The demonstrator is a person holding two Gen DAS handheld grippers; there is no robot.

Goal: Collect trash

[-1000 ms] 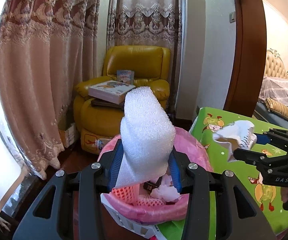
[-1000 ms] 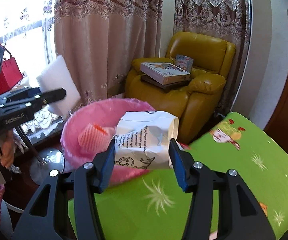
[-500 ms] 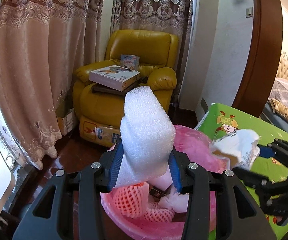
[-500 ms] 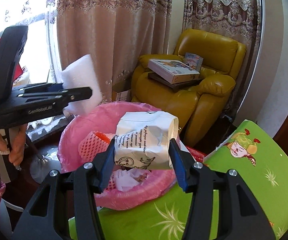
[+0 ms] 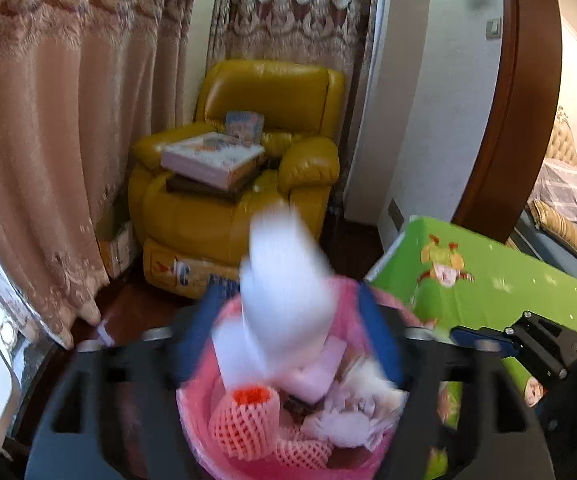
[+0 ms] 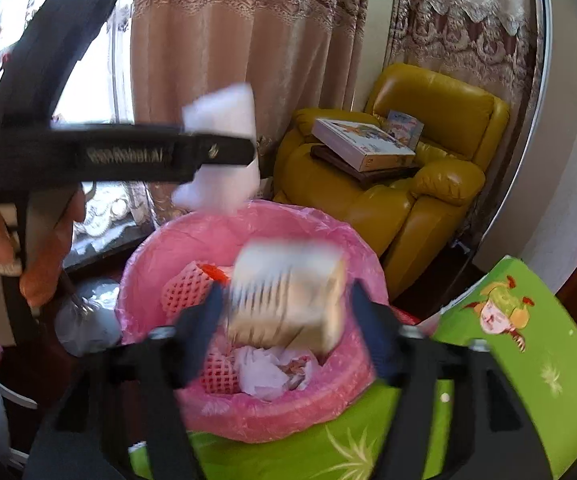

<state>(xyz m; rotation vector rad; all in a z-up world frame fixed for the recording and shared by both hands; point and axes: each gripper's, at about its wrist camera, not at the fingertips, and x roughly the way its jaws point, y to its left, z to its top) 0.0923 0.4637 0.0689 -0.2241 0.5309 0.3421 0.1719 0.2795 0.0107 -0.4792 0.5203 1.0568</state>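
A bin lined with a pink bag (image 5: pixel 208 440) (image 6: pixel 248 412) holds red foam fruit nets (image 5: pixel 240 420) (image 6: pixel 186 288) and crumpled paper (image 6: pixel 264 372). My left gripper (image 5: pixel 288 324) is open above the bin, its jaws spread wide, and the white foam sheet (image 5: pixel 284 292) (image 6: pixel 224 136) between them is blurred and dropping. My right gripper (image 6: pixel 286 324) is open over the bin, and the printed paper bag (image 6: pixel 288 292) is blurred, loose between its fingers. The right gripper shows at the right edge of the left wrist view (image 5: pixel 484 340).
A yellow leather armchair (image 5: pixel 248 184) (image 6: pixel 408 160) with boxes on it stands behind the bin. A green cartoon-print surface (image 5: pixel 488 280) (image 6: pixel 528 360) lies to the right. Curtains (image 5: pixel 48 120) hang at left. A wooden door frame (image 5: pixel 504 100) stands at right.
Both grippers have opened over the bin. The foam sheet and the paper bag have come loose and are falling, blurred. Both grippers have moved closer over the bin.
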